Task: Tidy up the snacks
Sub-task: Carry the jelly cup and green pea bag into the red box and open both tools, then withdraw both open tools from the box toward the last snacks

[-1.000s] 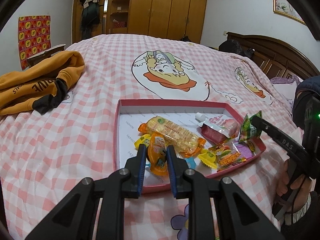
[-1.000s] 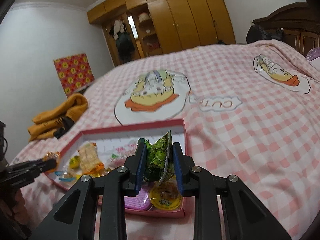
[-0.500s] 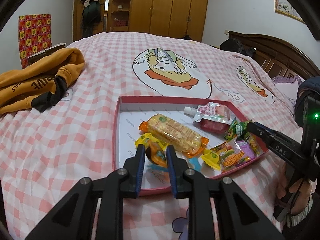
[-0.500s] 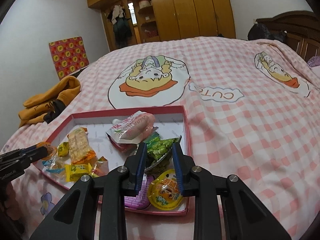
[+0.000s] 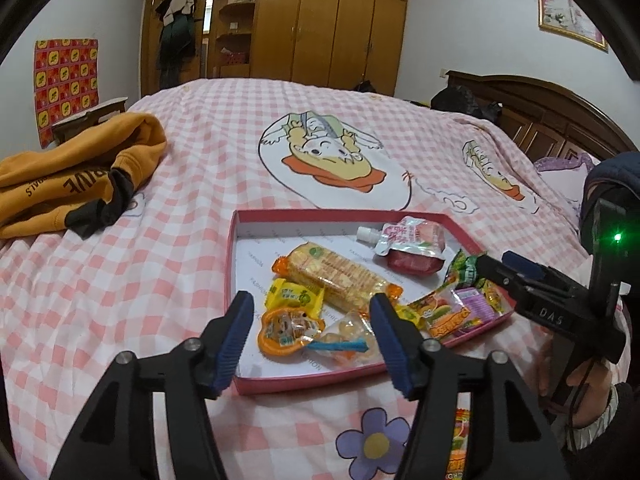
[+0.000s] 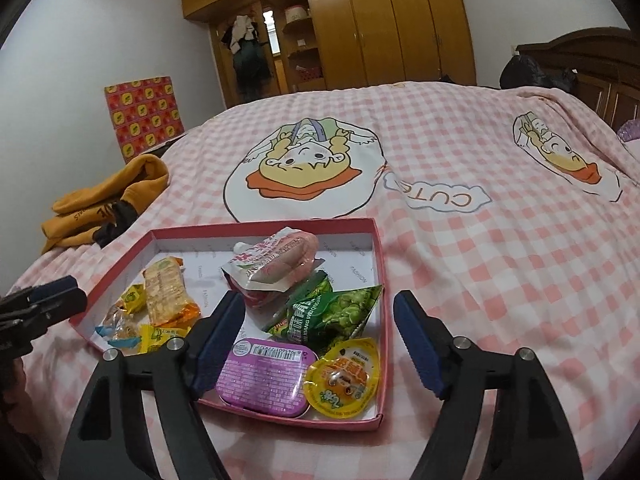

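Observation:
A shallow pink-rimmed box (image 5: 236, 240) (image 6: 376, 248) lies on the bed and holds several snacks. My left gripper (image 5: 312, 330) stands open over its near edge, above an orange jelly cup (image 5: 286, 330) and a clear candy bag (image 5: 346, 340). A cracker pack (image 5: 336, 276) and a pink drink pouch (image 5: 412, 236) lie further in. My right gripper (image 6: 320, 336) is open above the green pea packet (image 6: 340, 312), a purple tub (image 6: 264, 376) and a yellow jelly cup (image 6: 344, 380). Neither gripper holds anything.
An orange hoodie (image 5: 68, 180) lies bunched on the pink checked bedspread (image 5: 160, 280) to the left. One more snack packet (image 5: 460, 440) lies on the bedspread near the box's front. Wooden wardrobes (image 5: 320, 28) and a headboard (image 5: 560, 120) stand behind.
Both grippers opened. The left let go of the orange jelly cup into the box's near corner, and the right released the green pea packet onto the snacks at the box's right side.

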`<state>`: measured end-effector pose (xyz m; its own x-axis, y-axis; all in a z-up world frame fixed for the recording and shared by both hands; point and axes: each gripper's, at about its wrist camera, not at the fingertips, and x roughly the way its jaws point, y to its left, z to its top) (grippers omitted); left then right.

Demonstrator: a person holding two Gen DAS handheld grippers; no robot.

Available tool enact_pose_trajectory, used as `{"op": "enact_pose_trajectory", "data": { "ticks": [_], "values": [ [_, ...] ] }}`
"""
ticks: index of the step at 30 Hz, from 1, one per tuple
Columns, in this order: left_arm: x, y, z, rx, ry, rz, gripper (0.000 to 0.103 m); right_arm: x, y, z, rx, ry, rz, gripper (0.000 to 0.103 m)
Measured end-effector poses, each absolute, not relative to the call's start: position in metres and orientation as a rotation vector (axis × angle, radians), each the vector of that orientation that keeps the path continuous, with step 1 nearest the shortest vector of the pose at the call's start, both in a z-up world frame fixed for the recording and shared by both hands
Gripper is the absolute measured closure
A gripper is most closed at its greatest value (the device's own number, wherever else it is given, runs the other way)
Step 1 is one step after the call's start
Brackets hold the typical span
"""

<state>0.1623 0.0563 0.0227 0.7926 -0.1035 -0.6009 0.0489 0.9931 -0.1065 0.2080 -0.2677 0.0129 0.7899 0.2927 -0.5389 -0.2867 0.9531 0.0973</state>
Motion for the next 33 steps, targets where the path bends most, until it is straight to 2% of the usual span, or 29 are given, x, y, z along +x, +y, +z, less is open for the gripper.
{"op": "enact_pose_trajectory", "data": {
  "ticks": [3,33],
  "values": [
    [0.16,0.056,0.026,-0.087,0.645,-0.091,0.033,0.208,-0.268,0.013,0.015,0.58,0.313,0.024],
    [0.123,0.034,0.04,-0.066,0.677,-0.123,0.032,0.153,-0.258,0.042,-0.028,0.581,0.368,0.022]
  ]
}}
